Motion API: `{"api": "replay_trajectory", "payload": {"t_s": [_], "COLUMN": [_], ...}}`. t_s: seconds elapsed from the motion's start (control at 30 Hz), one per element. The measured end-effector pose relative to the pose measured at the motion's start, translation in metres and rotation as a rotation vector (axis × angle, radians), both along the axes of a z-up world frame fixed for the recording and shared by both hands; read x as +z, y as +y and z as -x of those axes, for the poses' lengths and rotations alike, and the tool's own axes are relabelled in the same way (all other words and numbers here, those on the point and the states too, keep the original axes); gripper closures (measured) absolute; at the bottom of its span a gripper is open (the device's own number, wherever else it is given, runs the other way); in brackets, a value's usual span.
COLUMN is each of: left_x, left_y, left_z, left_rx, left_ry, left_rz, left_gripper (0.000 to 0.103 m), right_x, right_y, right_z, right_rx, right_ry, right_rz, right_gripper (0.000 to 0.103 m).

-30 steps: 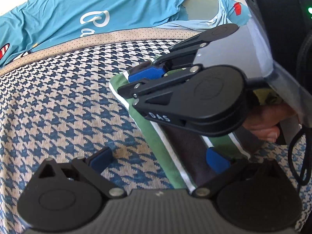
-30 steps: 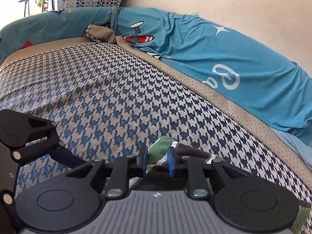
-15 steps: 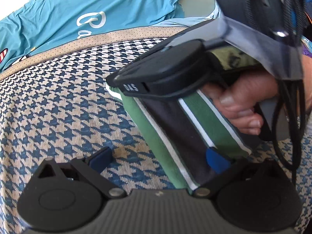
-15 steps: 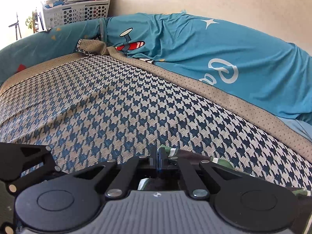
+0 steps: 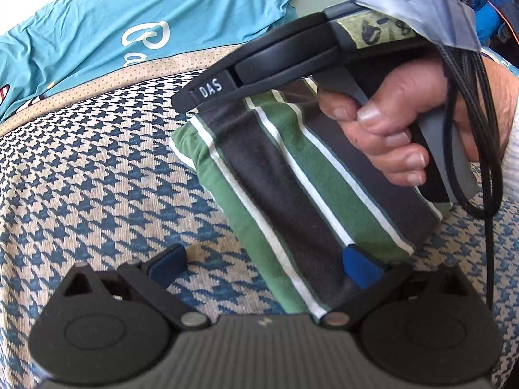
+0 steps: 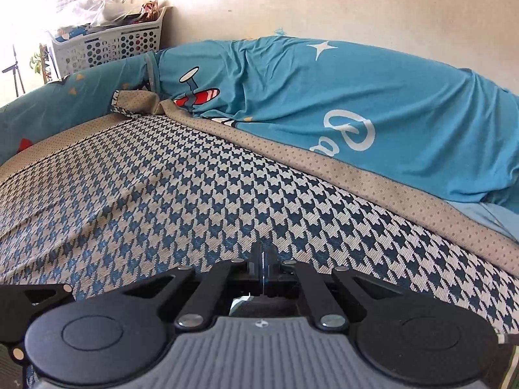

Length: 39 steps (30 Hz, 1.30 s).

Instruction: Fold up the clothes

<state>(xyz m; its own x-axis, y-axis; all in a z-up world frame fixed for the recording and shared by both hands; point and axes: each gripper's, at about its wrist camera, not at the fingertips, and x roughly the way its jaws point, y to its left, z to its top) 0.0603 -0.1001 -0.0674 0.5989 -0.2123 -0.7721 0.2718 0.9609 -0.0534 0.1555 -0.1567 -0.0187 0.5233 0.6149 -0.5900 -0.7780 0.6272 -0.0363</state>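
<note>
A folded garment (image 5: 292, 191) with green, black and white stripes lies on the houndstooth cover (image 5: 90, 181) in the left wrist view. My left gripper (image 5: 262, 265) is open; its right finger rests on the garment's near edge and its left finger is over the bare cover. My right gripper (image 6: 263, 267) has its jaws closed together above the cover; whether any cloth is between them is hidden. In the left wrist view the right gripper's body (image 5: 275, 61) and the hand holding it are above the garment's far end.
A teal printed sheet (image 6: 340, 97) covers the raised back along the far side. A white laundry basket (image 6: 110, 42) full of things stands at the far left by the wall. Black cables (image 5: 480, 103) hang beside the hand.
The right gripper has shut and risen, moving back from the garment's far edge. The garment now lies more exposed. The left gripper has stayed put and open.
</note>
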Motion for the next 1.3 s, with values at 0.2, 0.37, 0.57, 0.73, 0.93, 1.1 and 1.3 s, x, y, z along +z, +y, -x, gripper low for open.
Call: {"api": "replay_trajectory", "payload": {"t_s": [0.2, 0.37, 0.57, 0.73, 0.93, 1.1, 1.3], "left_x": [-0.001, -0.001, -0.002, -0.003, -0.005, -0.006, -0.006], "left_y": [-0.004, -0.004, -0.004, -0.004, -0.004, -0.005, -0.007], "left_z": [0.012, 0.015, 0.012, 0.005, 0.0, -0.002, -0.001], "left_rx": [0.002, 0.001, 0.002, 0.004, 0.004, 0.006, 0.006], "left_ry": [-0.003, -0.004, -0.006, -0.007, -0.007, -0.01, -0.01], "left_rz": [0.001, 0.001, 0.0, -0.002, -0.003, -0.01, -0.015], "left_gripper": [0.0, 0.0, 0.0, 0.0, 0.0, 0.0, 0.0], "right_x": [-0.009, -0.016, -0.018, -0.024, -0.022, -0.021, -0.027], "right_y": [0.013, 0.018, 0.02, 0.023, 0.019, 0.019, 0.027], "right_z": [0.014, 0.02, 0.02, 0.02, 0.01, -0.003, -0.011], "right_rx": [0.081, 0.103, 0.118, 0.142, 0.088, 0.008, -0.048], "right_ry": [-0.046, -0.079, -0.092, -0.098, -0.076, -0.032, -0.048], "right_rz": [0.117, 0.168, 0.192, 0.213, 0.135, 0.057, 0.06], "right_gripper": [0.092, 0.087, 0.085, 0.092, 0.102, 0.102, 0.103]}}
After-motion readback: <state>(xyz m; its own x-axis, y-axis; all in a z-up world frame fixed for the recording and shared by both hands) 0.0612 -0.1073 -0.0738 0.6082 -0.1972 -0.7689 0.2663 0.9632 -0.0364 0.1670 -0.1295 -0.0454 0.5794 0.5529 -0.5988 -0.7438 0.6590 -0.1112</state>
